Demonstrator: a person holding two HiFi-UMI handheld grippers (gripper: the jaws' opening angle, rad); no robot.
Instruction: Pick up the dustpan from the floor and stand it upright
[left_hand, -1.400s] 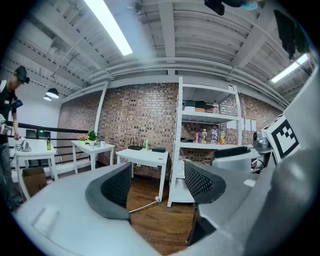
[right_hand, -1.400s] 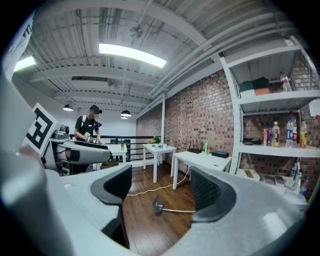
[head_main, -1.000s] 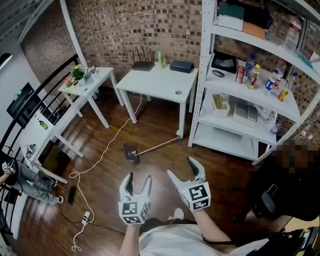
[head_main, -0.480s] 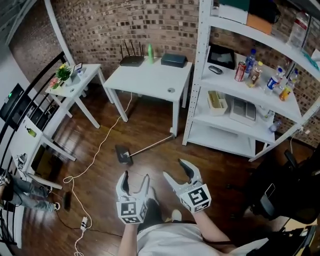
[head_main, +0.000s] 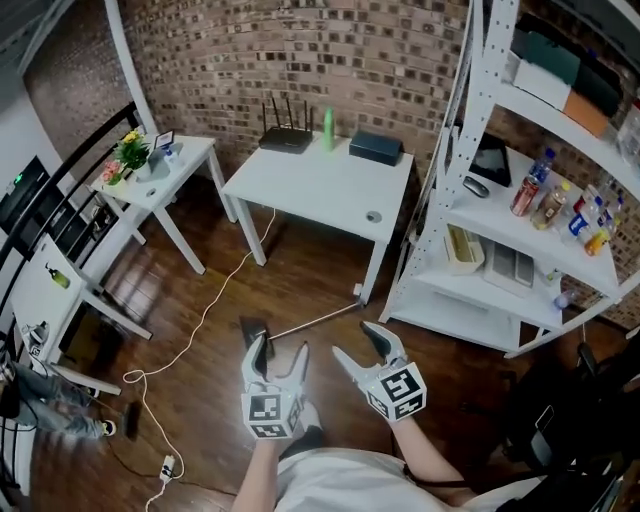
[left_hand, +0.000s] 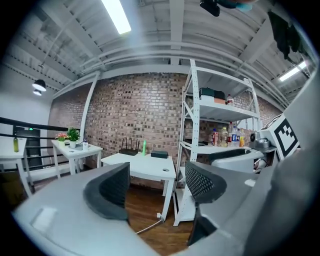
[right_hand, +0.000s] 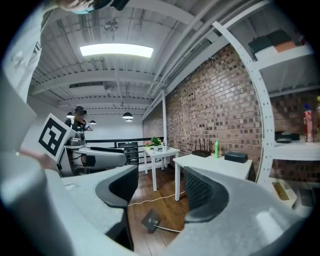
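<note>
The dustpan lies flat on the wooden floor, with its dark pan (head_main: 254, 331) to the left and its thin handle (head_main: 318, 318) running right towards the table leg. My left gripper (head_main: 280, 345) hovers just this side of the pan, open and empty. The right gripper (head_main: 356, 340) is beside it, below the handle's far end, also open with nothing between its jaws. The pan (right_hand: 149, 220) lies on the floor ahead of my right gripper (right_hand: 160, 187) in the right gripper view. Past my left gripper (left_hand: 157, 182), the left gripper view catches only part of the handle (left_hand: 147, 228).
A white table (head_main: 320, 172) with a router and a green bottle stands behind the dustpan. A white shelving rack (head_main: 470, 205) with bottles is at the right. A small side table (head_main: 160, 170) stands at the left. A white cable (head_main: 205, 315) crosses the floor to a power strip (head_main: 165, 467).
Both grippers have moved forward across the floor and now sit close to the dustpan. The right gripper's jaws stand a little narrower than a second ago.
</note>
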